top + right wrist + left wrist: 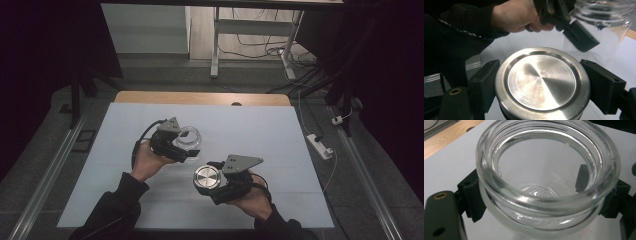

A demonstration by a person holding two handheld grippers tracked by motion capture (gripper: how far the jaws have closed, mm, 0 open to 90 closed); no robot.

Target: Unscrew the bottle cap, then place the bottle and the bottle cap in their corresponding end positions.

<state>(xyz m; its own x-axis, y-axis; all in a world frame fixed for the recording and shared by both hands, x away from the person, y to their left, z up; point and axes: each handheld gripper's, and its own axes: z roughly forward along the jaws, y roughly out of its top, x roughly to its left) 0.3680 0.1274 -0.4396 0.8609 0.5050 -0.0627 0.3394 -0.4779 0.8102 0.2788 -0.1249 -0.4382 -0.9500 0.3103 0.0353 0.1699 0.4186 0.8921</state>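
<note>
A clear glass jar [189, 138] with a threaded open mouth is held in my left gripper [186, 145] above the middle of the white sheet. In the left gripper view the jar [546, 182] sits between the two black jaws, which press its neck on both sides; it is empty. My right gripper [210, 181] is shut on a round brushed-metal lid [207, 177], held flat side up, nearer the front. The right gripper view has the lid [541, 80] clamped between the jaws, with the jar [606, 22] and the left hand [516, 15] beyond it.
A white sheet [270, 135] covers the table; a wooden strip [200, 98] shows along its far edge. A white power strip [320, 146] with a cable lies off the right side. A desk frame [216, 45] and cables stand on the floor behind.
</note>
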